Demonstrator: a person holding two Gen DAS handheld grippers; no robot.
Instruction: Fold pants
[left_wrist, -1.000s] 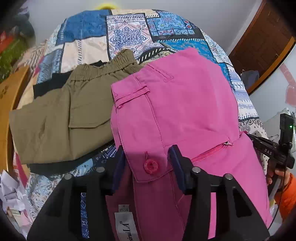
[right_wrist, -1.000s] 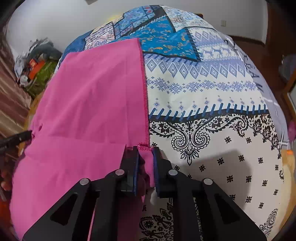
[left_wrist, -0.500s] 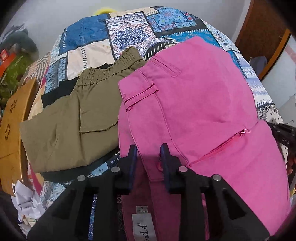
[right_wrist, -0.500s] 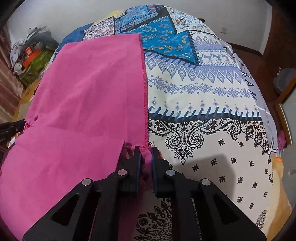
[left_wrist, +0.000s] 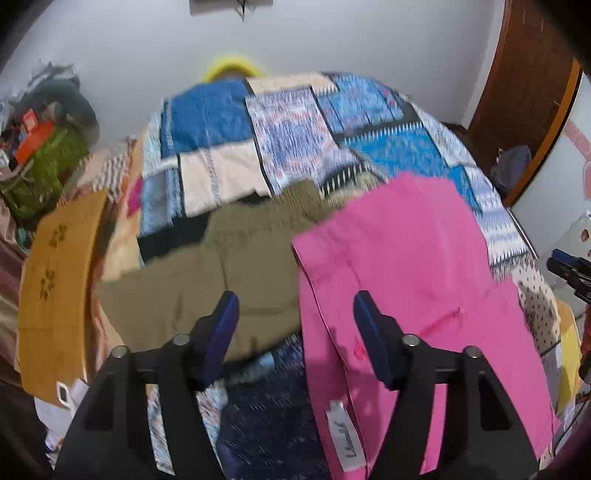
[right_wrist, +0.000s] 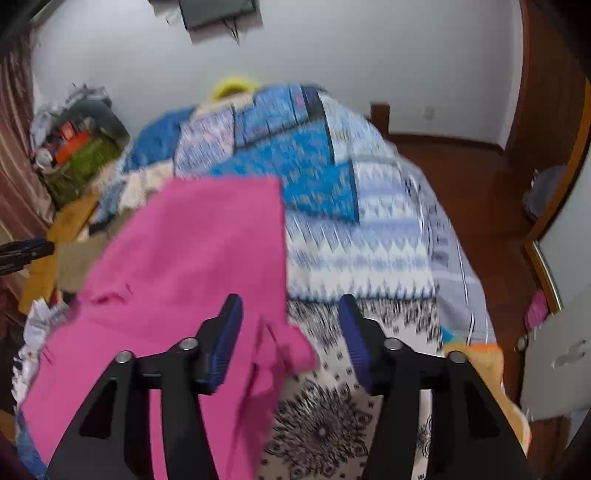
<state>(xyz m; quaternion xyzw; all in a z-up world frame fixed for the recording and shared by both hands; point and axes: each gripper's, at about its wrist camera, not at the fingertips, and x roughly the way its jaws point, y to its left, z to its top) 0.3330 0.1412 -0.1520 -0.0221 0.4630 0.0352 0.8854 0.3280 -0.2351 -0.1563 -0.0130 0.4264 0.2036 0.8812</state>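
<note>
Folded pink pants (left_wrist: 406, 258) lie on the patterned bedspread (left_wrist: 295, 129), with the waistband and a white label toward me. My left gripper (left_wrist: 295, 314) hovers above their left edge, its jaws opening and its pads off the cloth. In the right wrist view the same pink pants (right_wrist: 192, 258) fill the left side, their loose hem corner below and between the fingers of my right gripper (right_wrist: 290, 321). Its jaws are opening too, and neither pad presses on the fabric. Both views are blurred.
Folded olive shorts (left_wrist: 207, 277) lie over a black garment (left_wrist: 173, 236) left of the pink pants. A wooden chair (left_wrist: 55, 280) stands at the bed's left edge, clutter (left_wrist: 40, 147) behind it. A wooden door (left_wrist: 532, 74) and floor (right_wrist: 461, 177) lie to the right.
Both grippers let go of the pink pants and opened wide. Both rose away from the bed, so more wall and room shows above it.
</note>
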